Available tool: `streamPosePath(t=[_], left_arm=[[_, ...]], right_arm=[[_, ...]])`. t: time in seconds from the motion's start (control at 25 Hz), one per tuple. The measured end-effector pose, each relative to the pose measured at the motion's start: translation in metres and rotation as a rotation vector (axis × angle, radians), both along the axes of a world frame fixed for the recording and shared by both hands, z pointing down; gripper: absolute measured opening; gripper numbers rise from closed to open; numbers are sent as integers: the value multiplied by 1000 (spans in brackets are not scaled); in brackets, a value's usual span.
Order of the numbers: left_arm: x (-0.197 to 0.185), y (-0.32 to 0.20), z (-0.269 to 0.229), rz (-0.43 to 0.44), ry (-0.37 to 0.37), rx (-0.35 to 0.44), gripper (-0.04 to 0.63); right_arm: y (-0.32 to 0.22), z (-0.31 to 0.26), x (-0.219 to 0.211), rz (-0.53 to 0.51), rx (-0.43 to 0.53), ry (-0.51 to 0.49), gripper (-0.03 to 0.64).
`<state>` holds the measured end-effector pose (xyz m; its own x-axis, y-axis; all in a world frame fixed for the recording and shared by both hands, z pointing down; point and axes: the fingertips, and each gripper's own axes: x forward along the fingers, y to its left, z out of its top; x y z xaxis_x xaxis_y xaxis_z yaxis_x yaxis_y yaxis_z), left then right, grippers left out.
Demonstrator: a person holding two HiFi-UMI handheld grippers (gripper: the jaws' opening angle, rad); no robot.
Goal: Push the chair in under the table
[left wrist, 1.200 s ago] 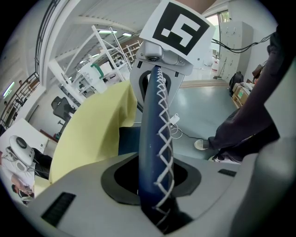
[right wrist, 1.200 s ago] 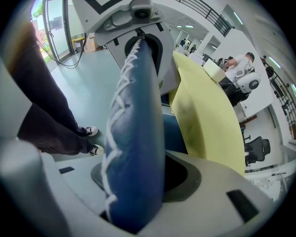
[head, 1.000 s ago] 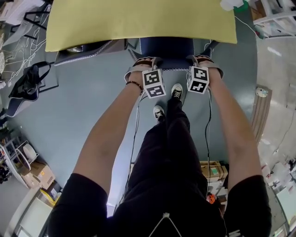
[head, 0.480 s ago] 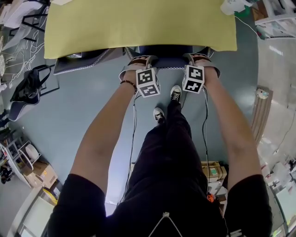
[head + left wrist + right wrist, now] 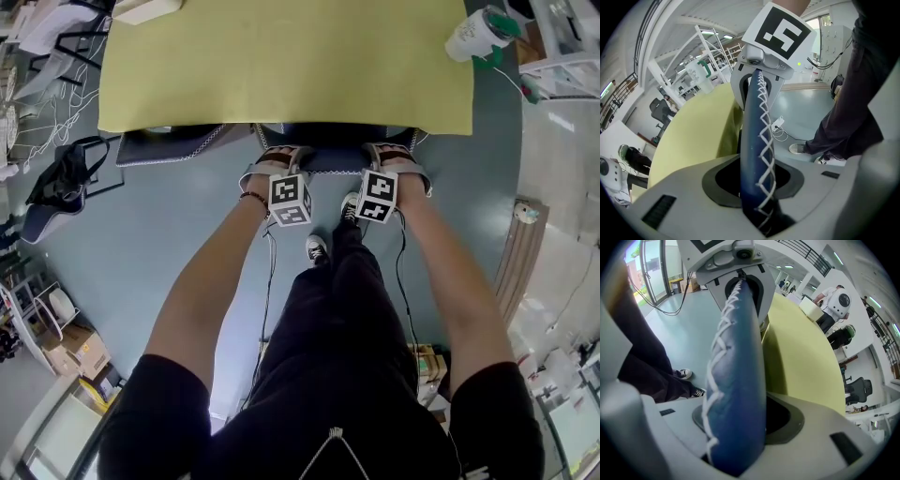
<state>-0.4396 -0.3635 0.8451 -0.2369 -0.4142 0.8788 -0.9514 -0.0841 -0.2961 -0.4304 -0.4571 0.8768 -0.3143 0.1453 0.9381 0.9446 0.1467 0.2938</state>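
Grey-blue floor (image 5: 159, 244) of a cluttered workshop, viewed from above. The left gripper (image 5: 278, 161) and right gripper (image 5: 394, 159) each have their jaws closed onto the stitched top edge of the backrest (image 5: 738, 380) of the blue chair (image 5: 333, 155). They are set apart, probably to keep the push square. The seat is hidden beneath the yellow table (image 5: 281, 66) and the backrest stands at its near edge, so the task appears almost complete.

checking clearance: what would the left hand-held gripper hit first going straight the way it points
Most likely the blue chair back, which the left hand-held gripper already clamps between its jaws.
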Motion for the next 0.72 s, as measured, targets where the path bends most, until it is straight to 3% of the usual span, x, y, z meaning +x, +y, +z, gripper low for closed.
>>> streamPosePath(t=[0.28, 0.48, 0.6, 0.72], left_arm=[[7, 6, 5, -33, 45, -43, 132], [13, 14, -3, -96, -15, -137, 152], [17, 15, -27, -114, -59, -122, 152], [24, 25, -47, -145, -44, -104, 152]], right_arm=[[4, 4, 7, -5, 3, 14, 192], [6, 3, 23, -29, 5, 125, 192], [2, -9, 26, -21, 8, 174, 199], [7, -35, 33, 26, -49, 196, 199]])
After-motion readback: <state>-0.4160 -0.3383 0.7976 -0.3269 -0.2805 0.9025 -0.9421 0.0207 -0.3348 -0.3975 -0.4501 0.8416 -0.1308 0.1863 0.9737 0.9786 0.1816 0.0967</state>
